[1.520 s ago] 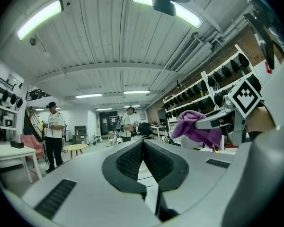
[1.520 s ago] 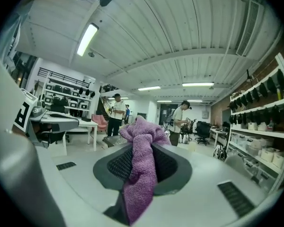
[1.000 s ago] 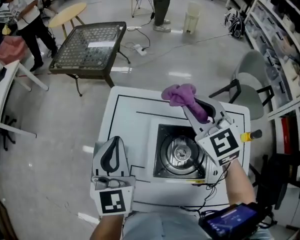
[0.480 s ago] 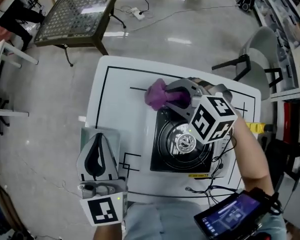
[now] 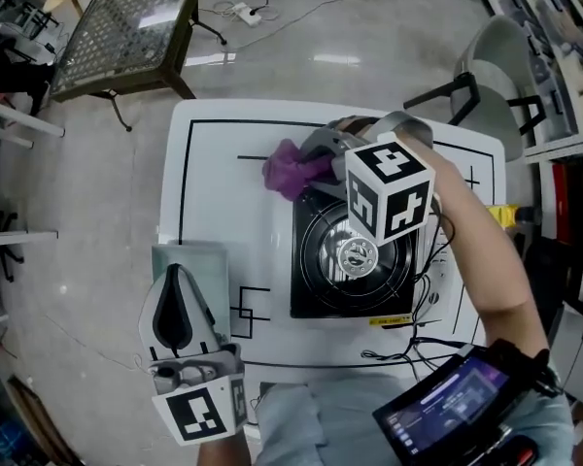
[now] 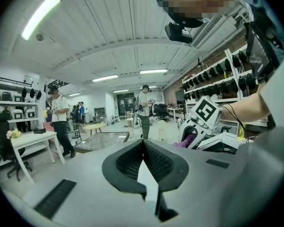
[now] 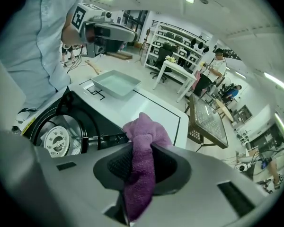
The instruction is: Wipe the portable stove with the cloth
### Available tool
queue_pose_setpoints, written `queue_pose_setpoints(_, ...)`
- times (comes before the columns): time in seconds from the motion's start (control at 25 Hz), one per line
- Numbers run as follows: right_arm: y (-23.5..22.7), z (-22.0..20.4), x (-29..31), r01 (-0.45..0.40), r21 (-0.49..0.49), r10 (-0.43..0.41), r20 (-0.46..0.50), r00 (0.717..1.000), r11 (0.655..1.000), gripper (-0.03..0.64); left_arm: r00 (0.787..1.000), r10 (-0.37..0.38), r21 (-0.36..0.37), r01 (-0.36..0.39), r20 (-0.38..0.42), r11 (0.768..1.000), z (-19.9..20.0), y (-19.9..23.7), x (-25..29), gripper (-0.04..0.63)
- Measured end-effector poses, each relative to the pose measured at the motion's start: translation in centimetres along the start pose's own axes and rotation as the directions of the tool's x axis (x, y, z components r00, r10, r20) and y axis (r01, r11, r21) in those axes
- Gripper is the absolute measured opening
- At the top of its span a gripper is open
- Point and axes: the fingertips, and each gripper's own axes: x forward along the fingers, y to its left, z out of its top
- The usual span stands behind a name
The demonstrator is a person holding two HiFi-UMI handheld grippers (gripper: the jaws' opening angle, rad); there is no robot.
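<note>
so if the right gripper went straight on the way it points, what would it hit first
Probably the white tabletop just past the stove corner, with the purple cloth clamped in the right gripper touching down first. Depth is hard to judge.

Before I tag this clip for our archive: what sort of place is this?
Probably a lab or workshop, not a kitchen: the black portable stove sits on a white table marked with black lines, wall shelves hold dark gear, and a white power strip lies on the grey floor.

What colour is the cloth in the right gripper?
Purple. The cloth shows best in the right gripper view.
</note>
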Motion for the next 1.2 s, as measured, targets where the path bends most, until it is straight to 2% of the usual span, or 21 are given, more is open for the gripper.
queue_pose_setpoints(0.52,3.4,-7.0,-4.3,0.006,0.099,0.010,-0.155,0.988,0.995,0.106,0.995,-0.086,0.021,0.085,0.042,0.996,2.1,-4.5,-0.6,0.018)
queue_pose_setpoints(1.0,5.9,-11.4,-7.2,0.031,0.155,0.004,-0.224,0.975,0.987,0.106,0.989,-0.141,0.047,0.139,0.050,0.989,2.8,-8.4,-1.2,0.018)
queue_pose_setpoints(1.2,6.8,-13.1,-8.3,0.041,0.186,0.008,-0.255,0.967,0.982,0.106,0.989,-0.142,0.044,0.140,0.051,0.989,3.1,-9.2,-1.5,0.018)
